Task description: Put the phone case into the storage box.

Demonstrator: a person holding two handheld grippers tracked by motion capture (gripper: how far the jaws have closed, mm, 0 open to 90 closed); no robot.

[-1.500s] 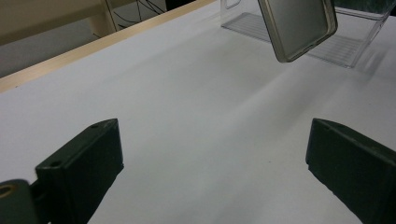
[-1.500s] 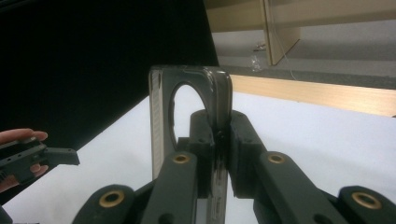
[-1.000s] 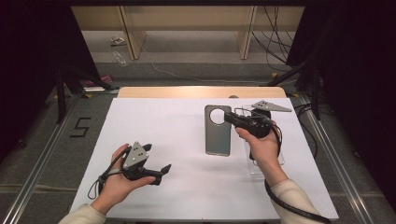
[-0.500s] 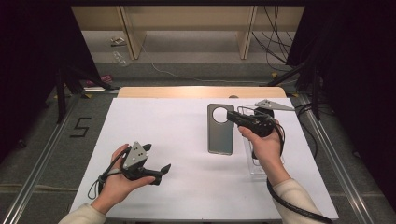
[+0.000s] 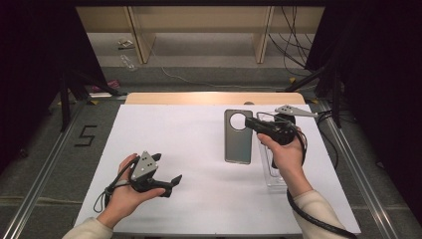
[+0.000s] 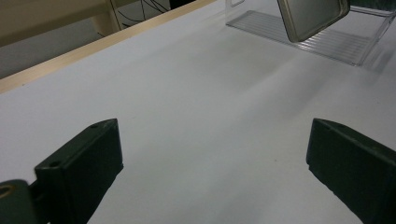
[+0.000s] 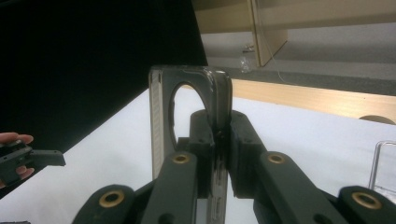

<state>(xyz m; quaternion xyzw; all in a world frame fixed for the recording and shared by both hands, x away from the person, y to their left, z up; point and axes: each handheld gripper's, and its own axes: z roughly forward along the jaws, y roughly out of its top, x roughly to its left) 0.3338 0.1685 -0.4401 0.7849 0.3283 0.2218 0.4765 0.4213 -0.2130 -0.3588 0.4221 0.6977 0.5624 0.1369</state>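
Figure: handling of a phone case at a white desk, high view and both gripper views.

The right gripper (image 5: 251,123) is clamping the grey phone case (image 5: 238,139) by the rim beside its round camera opening; in the right gripper view the two black jaws are pressing on either side of the thin case wall (image 7: 215,121), with the cut-out standing above them. The case is hanging over the desk's right half, toward the far edge, its long side running back toward the person. Whether its lower end is resting on the desk (image 5: 189,149) or is clear of it cannot be told from above; in the left gripper view that end (image 6: 312,16) appears raised just in front of the clear plastic stand (image 6: 322,39).

The stand (image 5: 271,172) is lying just beside the case, nearer the desk's right edge, partly under the person's right hand (image 5: 286,152). Nothing is sitting in it.

The left gripper (image 5: 166,183) is resting near the desk's front-left corner, well apart from the case, its jaws spread wide with only bare desk between them.

Progress, as a judgement: the pick-up is done and the grip looks secure. Placement is not yet done, and the empty stand looks like the likeliest destination. The left gripper is taking no part so far.
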